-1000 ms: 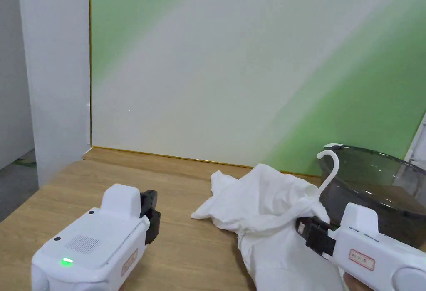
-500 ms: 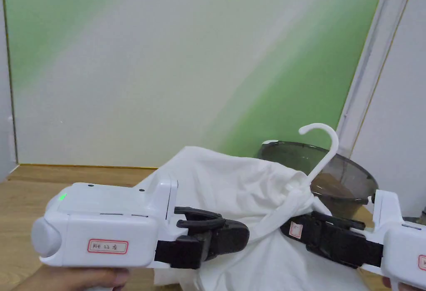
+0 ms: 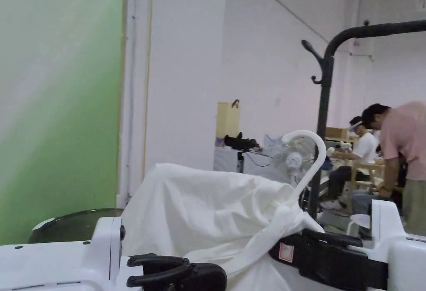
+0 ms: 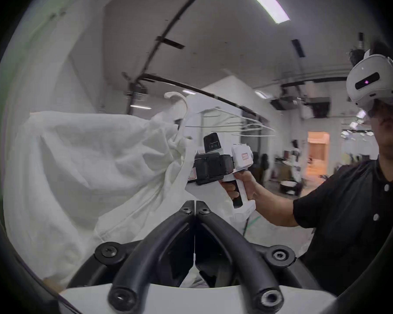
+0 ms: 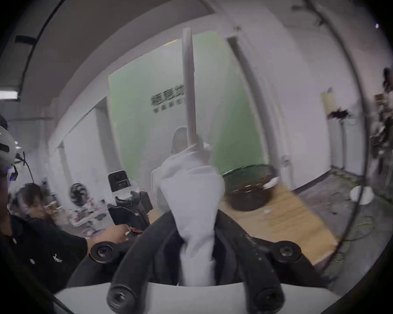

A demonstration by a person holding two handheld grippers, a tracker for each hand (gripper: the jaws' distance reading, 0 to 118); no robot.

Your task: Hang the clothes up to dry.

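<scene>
A white garment (image 3: 199, 204) is draped over a white hanger whose hook (image 3: 310, 146) sticks up above it. My right gripper (image 3: 279, 249) is shut on the bunched cloth at the hanger's neck and holds both in the air; in the right gripper view the cloth (image 5: 195, 196) fills the jaws and the hanger stem (image 5: 188, 81) rises from it. My left gripper (image 3: 179, 270) sits shut just left of and below the garment, with its tips (image 4: 195, 205) together and nothing visibly between them. The garment's lower part is hidden.
A black clothes rack (image 3: 323, 109) with a top bar (image 3: 382, 29) stands to the right, with white hangers (image 4: 236, 124) on it. A dark bowl (image 3: 70, 226) sits on the wooden table (image 5: 281, 219). People (image 3: 399, 138) and a fan (image 3: 297, 158) are behind.
The right gripper has lifted the garment and hanger off the table. The left gripper has risen beside it. The head camera has swung right, bringing the rack into view.
</scene>
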